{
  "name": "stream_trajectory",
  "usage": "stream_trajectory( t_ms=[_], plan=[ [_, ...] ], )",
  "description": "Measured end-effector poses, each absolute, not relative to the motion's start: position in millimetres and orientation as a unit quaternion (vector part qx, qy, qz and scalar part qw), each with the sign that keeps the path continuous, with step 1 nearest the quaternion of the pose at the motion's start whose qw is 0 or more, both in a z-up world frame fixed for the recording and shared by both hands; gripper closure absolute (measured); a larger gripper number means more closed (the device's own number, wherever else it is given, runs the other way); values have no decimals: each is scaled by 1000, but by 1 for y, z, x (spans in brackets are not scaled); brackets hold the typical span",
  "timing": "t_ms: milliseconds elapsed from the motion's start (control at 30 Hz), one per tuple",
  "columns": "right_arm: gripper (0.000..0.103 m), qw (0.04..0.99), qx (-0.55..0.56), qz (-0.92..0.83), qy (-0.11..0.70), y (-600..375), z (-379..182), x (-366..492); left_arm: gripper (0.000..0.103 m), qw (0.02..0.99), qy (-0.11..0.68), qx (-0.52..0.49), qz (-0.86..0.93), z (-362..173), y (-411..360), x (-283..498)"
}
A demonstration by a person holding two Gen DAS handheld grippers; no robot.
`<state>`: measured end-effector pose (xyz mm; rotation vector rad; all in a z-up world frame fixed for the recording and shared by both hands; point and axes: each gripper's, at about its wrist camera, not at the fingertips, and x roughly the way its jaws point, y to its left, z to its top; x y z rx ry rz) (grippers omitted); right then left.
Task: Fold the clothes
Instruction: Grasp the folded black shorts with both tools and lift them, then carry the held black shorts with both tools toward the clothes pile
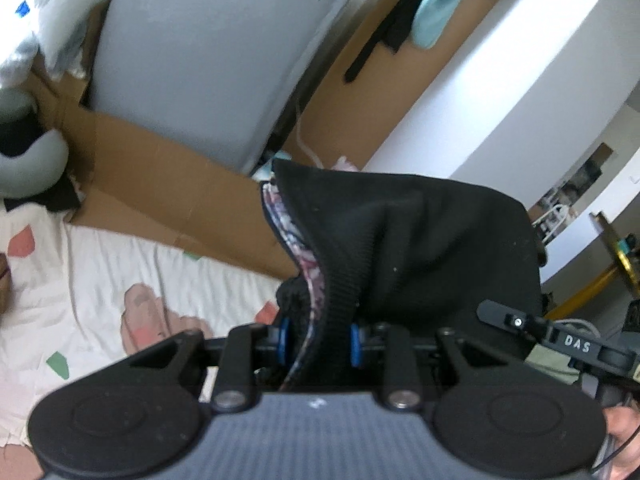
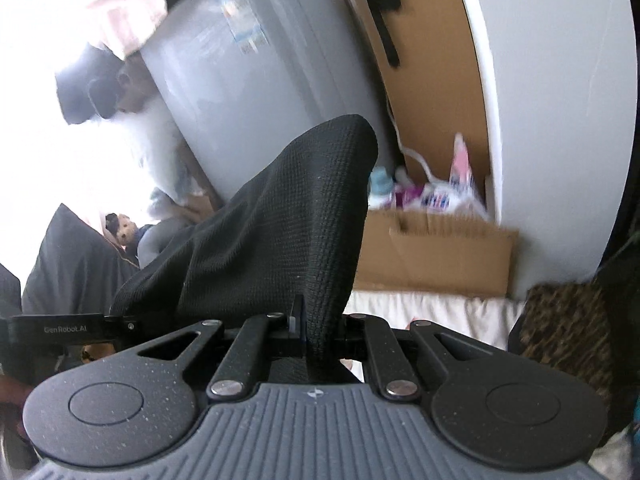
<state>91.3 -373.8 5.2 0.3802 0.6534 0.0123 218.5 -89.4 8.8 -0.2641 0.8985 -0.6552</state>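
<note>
A black knitted garment point(image 1: 420, 240) with a patterned pink lining point(image 1: 304, 256) is held up above the bed. My left gripper point(image 1: 318, 342) is shut on a thick bunch of its ribbed edge, with the blue pads point(image 1: 354, 344) pressing on both sides. In the right wrist view the same black garment point(image 2: 280, 216) rises in a peak from my right gripper point(image 2: 318, 334), which is shut on a thin fold of it. The cloth stretches between the two grippers and hides the fingertips of both. The other gripper's black body point(image 1: 576, 344) shows at the right of the left wrist view.
A white bedsheet point(image 1: 100, 272) with pink and green patches lies below. Behind it stand cardboard point(image 1: 160, 168), a grey appliance point(image 1: 192, 60) and a white wall point(image 1: 500, 100). A cardboard box point(image 2: 436, 256) holds packets. Dark cushions point(image 2: 68, 264) and a leopard-print item point(image 2: 568, 328) lie on the bed.
</note>
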Motion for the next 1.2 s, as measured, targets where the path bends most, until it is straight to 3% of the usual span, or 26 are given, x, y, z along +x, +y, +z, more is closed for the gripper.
stream_trajectory(
  t_ms=[733,1200],
  plan=[
    [96,956,152,-24,248,-403,172,-3,73,849,373,-151,-343,150,-131,144],
    [95,966,145,-26,213,-443,183,-80,73,837,359,-134,-391,152,-173,102]
  ],
)
